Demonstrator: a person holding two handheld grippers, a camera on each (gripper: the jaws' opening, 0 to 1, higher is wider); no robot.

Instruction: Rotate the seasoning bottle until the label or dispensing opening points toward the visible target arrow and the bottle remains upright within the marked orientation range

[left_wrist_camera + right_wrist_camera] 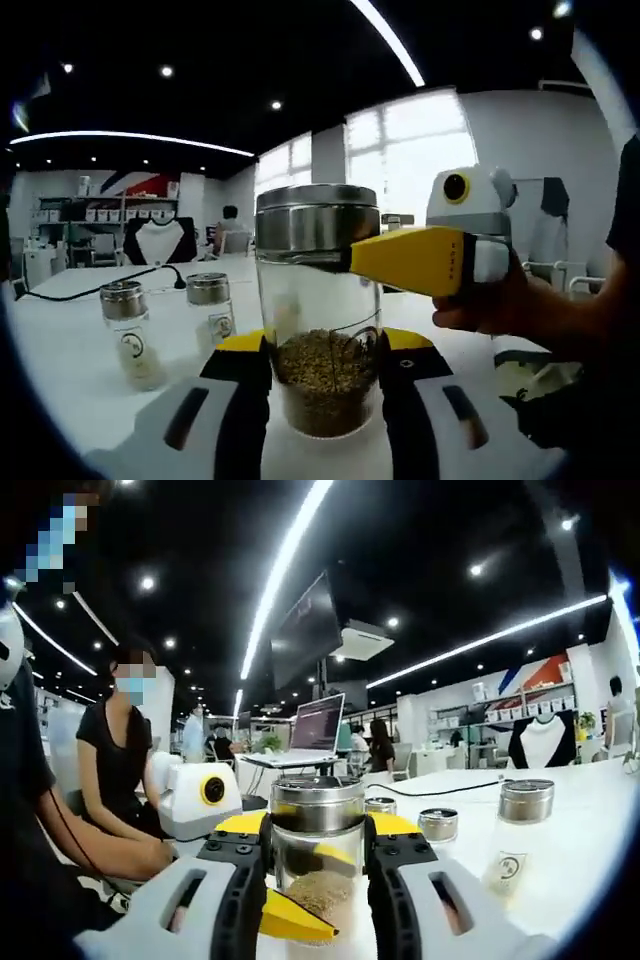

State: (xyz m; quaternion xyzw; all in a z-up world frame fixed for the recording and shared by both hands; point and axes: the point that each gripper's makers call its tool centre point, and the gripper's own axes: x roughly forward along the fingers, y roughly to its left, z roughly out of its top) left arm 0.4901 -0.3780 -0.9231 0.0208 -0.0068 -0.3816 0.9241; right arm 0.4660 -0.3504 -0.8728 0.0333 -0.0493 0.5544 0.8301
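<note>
A clear glass seasoning bottle [318, 310] with a metal lid stands upright on a white counter [60, 350], partly filled with brownish grains. Both sets of tongs are at it.

In the left gripper view, the left tongs [322, 365] sit on either side of the bottle's lower half, their yellow tips against or just beside the glass. The right tongs [345, 262] reach in from the right, one yellow jaw lying across the bottle just under the lid, held by a person's hand [500, 305].

In the right gripper view, the right tongs [318, 850] close narrowly around the bottle [318, 850] at the lid and neck, apparently holding it. A yellow tip of the left tongs [295, 917] shows low down.

No target arrow, marked range, label or dispensing opening can be made out, so how far the turning has gone cannot be judged. The bottle is upright and held; the turn looks unfinished.

The left gripper view adds two small spare bottles [130, 330] off to the side. The right gripper view adds a seated person [115, 770], a laptop [315, 725] and another small bottle [520, 825].
</note>
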